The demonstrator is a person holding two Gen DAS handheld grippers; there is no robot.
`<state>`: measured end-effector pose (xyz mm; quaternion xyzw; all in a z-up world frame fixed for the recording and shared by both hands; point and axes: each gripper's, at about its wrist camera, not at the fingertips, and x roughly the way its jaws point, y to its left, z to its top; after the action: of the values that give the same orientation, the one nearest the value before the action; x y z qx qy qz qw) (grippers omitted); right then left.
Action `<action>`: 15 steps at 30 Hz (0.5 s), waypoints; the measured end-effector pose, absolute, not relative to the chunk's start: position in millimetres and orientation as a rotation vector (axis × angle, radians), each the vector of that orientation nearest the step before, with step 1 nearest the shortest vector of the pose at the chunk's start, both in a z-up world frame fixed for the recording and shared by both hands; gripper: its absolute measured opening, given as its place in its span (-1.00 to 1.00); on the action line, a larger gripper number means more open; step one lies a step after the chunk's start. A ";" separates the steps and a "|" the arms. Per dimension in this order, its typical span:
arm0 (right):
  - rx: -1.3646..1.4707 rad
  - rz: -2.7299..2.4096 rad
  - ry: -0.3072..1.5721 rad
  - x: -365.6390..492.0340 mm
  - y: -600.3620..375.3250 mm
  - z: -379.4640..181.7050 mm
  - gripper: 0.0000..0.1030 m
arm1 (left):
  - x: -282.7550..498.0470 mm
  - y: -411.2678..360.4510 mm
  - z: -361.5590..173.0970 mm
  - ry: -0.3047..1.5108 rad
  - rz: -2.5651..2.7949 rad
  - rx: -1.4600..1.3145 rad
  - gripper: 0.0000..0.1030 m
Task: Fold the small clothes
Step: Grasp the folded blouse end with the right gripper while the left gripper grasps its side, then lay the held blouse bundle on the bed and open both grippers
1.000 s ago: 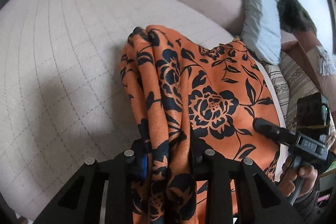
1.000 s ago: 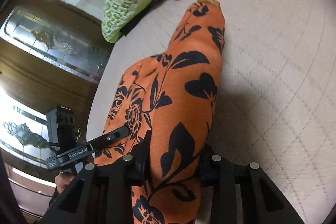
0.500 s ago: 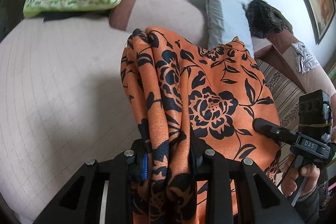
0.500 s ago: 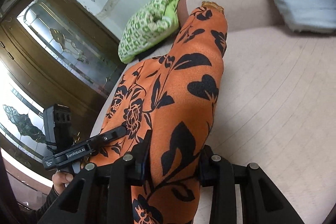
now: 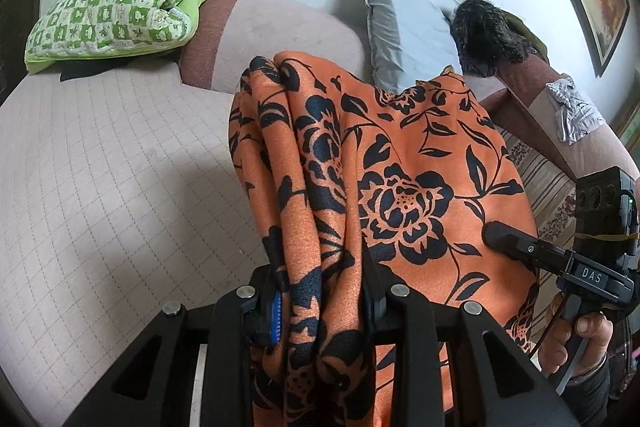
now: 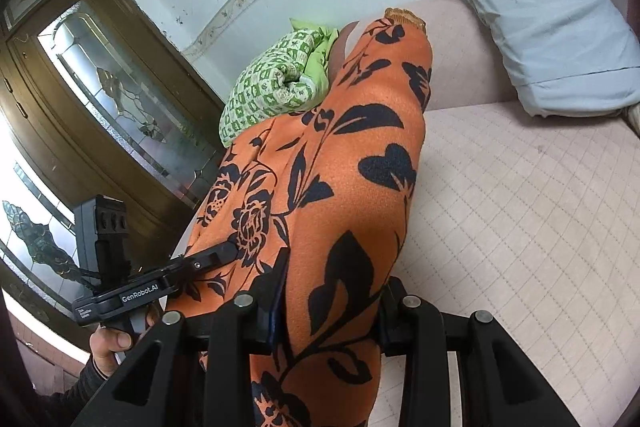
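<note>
An orange garment with a black flower print (image 5: 400,179) hangs lifted above the beige quilted bed (image 5: 100,187). My left gripper (image 5: 320,299) is shut on one bunched edge of it. My right gripper (image 6: 332,303) is shut on the other edge of the same garment (image 6: 352,163). The cloth stretches between the two and drapes over both sets of fingers, hiding the tips. The right gripper shows in the left wrist view (image 5: 552,259), and the left gripper shows in the right wrist view (image 6: 160,283).
A green and white checked pillow (image 5: 116,15) lies at the head of the bed, also in the right wrist view (image 6: 276,83). A grey pillow (image 5: 400,27) leans on the beige bolster (image 5: 288,31). A dark furry item (image 5: 492,35) lies to the right. A wooden glass-door cabinet (image 6: 100,87) stands at left.
Both grippers have risen and tilted up with the garment held; the wall, pillows and cabinet have come into view, and the cloth hangs higher above the bed.
</note>
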<state>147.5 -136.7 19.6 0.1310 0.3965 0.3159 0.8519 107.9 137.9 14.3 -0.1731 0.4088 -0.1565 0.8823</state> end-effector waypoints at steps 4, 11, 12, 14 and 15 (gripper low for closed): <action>0.279 0.666 0.837 155.5 -134.1 15.8 -0.30 | 115.7 133.6 11.2 0.855 -0.311 -0.356 -0.41; 0.304 0.665 0.893 186.3 -129.9 -22.2 -0.30 | 138.4 132.4 -33.7 0.922 -0.268 -0.366 -0.41; 0.308 0.665 0.906 191.3 -130.0 -31.3 -0.30 | 141.4 132.6 -41.3 0.931 -0.265 -0.369 -0.41; 0.316 0.661 0.933 201.1 -129.6 -50.5 -0.30 | 147.6 132.7 -60.3 0.958 -0.258 -0.377 -0.41; 0.325 0.660 0.947 205.5 -130.0 -60.6 -0.30 | 150.4 132.7 -69.3 0.968 -0.255 -0.380 -0.41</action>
<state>205.5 -130.0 -60.6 0.1531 0.4455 0.3107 0.8256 150.4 132.7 -69.3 -0.1810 0.4611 -0.1215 0.8601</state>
